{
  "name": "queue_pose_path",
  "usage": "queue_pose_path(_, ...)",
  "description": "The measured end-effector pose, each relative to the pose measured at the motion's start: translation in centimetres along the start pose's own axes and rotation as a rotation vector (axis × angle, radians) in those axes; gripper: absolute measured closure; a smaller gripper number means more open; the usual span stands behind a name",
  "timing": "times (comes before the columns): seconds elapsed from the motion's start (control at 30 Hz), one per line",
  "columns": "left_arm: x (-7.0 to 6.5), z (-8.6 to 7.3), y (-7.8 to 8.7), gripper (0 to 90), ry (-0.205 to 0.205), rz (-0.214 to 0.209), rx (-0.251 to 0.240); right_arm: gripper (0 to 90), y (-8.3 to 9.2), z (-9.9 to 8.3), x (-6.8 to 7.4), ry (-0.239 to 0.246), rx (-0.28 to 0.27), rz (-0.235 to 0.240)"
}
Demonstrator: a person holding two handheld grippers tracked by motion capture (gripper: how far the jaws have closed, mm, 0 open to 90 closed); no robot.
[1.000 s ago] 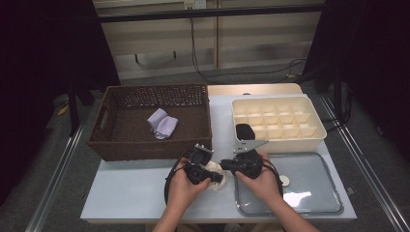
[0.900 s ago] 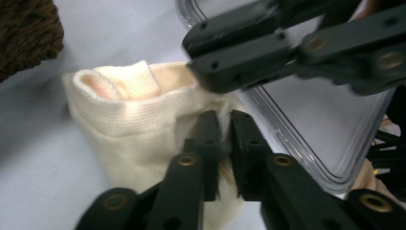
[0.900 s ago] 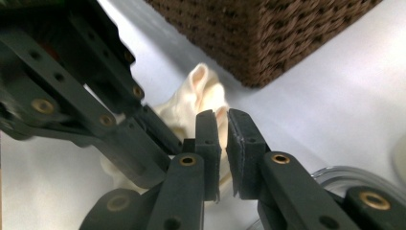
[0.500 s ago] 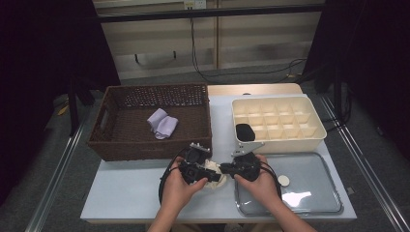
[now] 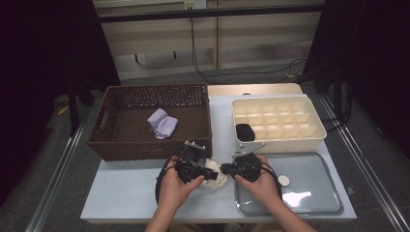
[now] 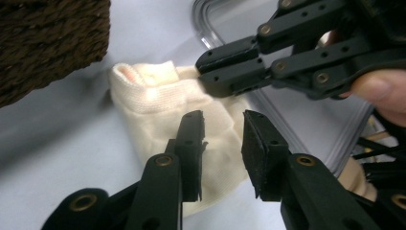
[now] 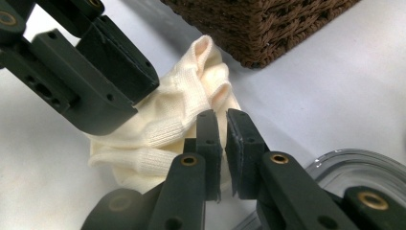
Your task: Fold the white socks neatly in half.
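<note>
The sock (image 6: 163,110) just ahead of the left gripper (image 6: 222,143)'s black jaws is cream, with a fine ribbed knit and a pinkish tinge inside its opening. The right gripper (image 7: 223,143) is black too, with brass-coloured rivets. Beyond the jaws, the basket (image 5: 121,140) is dark brown woven wicker; the folded socks (image 5: 162,123) inside it are pale lilac. The tabletop (image 5: 121,193) is pale grey-blue. The divided box (image 5: 309,140) is cream, with one black item (image 5: 245,132) in a compartment. The lid (image 5: 314,198) is clear grey.

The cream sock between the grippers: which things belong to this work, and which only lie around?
In the work:
cream sock
left gripper
right gripper

Lying about:
wicker basket
lilac cloth
divided box
clear lid
</note>
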State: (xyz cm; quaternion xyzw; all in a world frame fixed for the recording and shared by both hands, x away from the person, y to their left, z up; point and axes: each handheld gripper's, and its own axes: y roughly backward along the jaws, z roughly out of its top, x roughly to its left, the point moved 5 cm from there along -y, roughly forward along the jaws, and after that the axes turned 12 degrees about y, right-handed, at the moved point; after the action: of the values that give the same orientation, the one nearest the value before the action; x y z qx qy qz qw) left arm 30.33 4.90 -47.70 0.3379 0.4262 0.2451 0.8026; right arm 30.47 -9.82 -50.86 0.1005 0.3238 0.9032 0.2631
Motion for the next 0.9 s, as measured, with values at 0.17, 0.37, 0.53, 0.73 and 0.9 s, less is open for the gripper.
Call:
queue_pose_path(0.17, 0.1, -0.6, -1.0, 71.7, -0.019, 0.010, 0.058, 83.4, 0.0, 0.0, 0.1, 0.001, 0.001, 0.000)
queue_pose_path(0.37, 0.0, -0.8, -1.8, 87.6, -0.048, 0.047, 0.085, 83.4, 0.0, 0.0, 0.1, 0.005, 0.002, 0.000)
queue_pose_path(0.53, -0.6, -0.4, -1.5, 90.0, -0.057, 0.046, 0.061, 83.4, 0.0, 0.0, 0.1, 0.004, 0.001, 0.002)
queue_pose_path(0.73, -1.2, 0.1, -0.7, 90.0, -0.060, 0.020, 0.011, 83.7, 0.0, -0.1, 0.1, -0.017, -0.007, 0.014)
queue_pose_path(0.9, -0.9, -0.4, -2.3, 90.0, -0.044, 0.011, 0.043, 83.6, 0.2, 0.0, 0.0, -0.016, -0.007, 0.002)
